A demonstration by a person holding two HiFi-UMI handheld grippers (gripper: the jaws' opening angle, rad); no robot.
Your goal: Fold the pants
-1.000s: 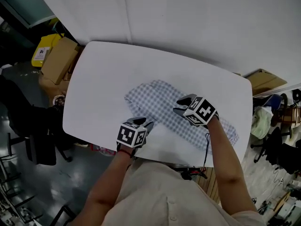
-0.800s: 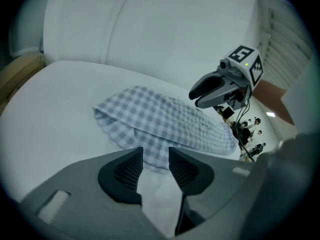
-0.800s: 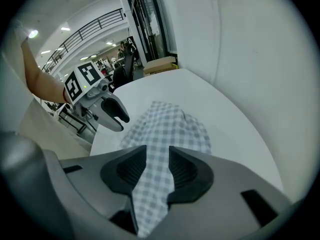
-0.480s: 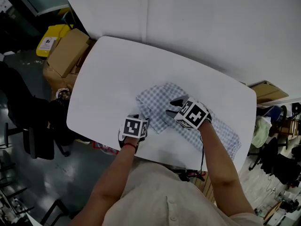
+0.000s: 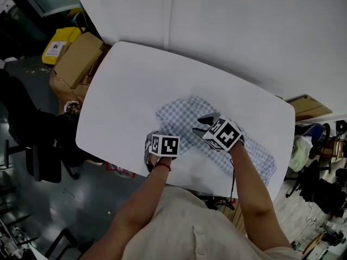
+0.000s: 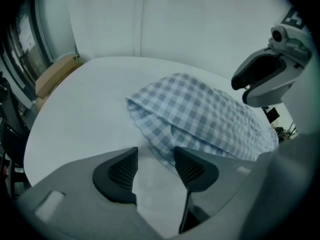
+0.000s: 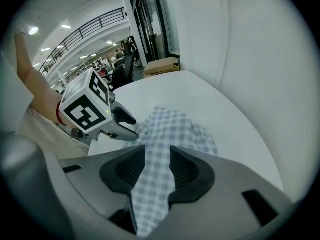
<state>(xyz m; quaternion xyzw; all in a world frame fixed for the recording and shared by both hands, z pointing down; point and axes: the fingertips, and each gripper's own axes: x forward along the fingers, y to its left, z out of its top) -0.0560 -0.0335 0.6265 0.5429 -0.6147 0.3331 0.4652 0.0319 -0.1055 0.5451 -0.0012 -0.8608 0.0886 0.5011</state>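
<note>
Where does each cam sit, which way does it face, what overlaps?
Head view: on the person's head, looking steeply down at the table and pants; shows both forearms, left gripper, right gripper.
Left gripper view: on that gripper, facing over the pants to the wall; jaws opening, table and pants' edge between.
Right gripper view: on that gripper, facing along the pants; jaws apart over them; left forearm shows.
Shared: each gripper view catches the other gripper; all show pants.
</note>
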